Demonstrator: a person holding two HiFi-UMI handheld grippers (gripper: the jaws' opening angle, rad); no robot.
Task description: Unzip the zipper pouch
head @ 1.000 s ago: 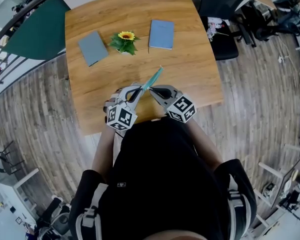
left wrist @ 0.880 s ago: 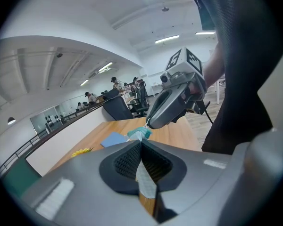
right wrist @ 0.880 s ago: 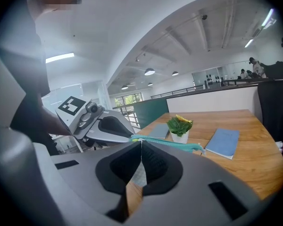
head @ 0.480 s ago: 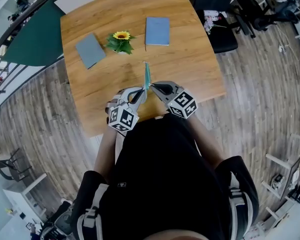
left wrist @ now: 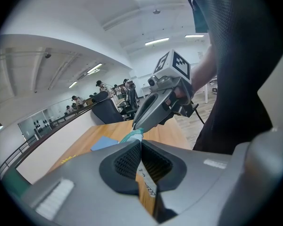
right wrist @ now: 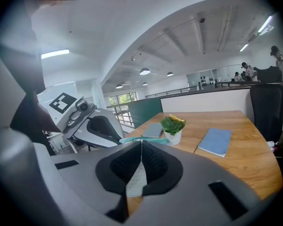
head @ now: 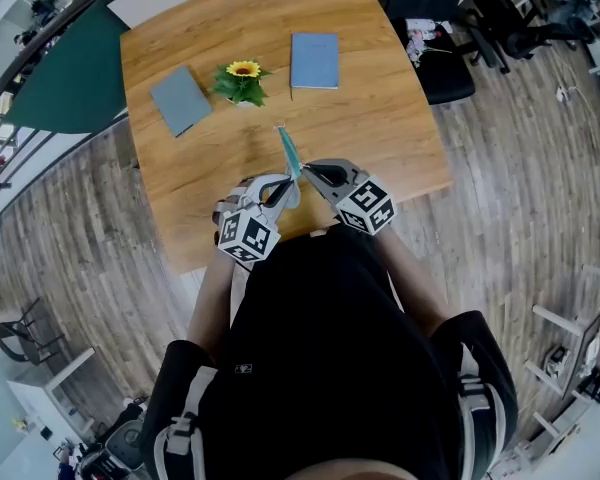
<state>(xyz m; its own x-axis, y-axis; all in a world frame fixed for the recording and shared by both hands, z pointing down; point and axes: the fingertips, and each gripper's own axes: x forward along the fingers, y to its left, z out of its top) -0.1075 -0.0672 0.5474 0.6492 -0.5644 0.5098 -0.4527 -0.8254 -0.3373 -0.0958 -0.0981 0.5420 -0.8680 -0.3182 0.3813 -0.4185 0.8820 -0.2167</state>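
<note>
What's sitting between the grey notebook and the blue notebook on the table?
A small potted sunflower stands between the grey notebook and the blue notebook, plain in the head view.

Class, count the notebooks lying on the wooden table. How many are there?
2. In the head view, a grey notebook lies left of the sunflower pot and a blue notebook right of it. None seems hidden.
</note>
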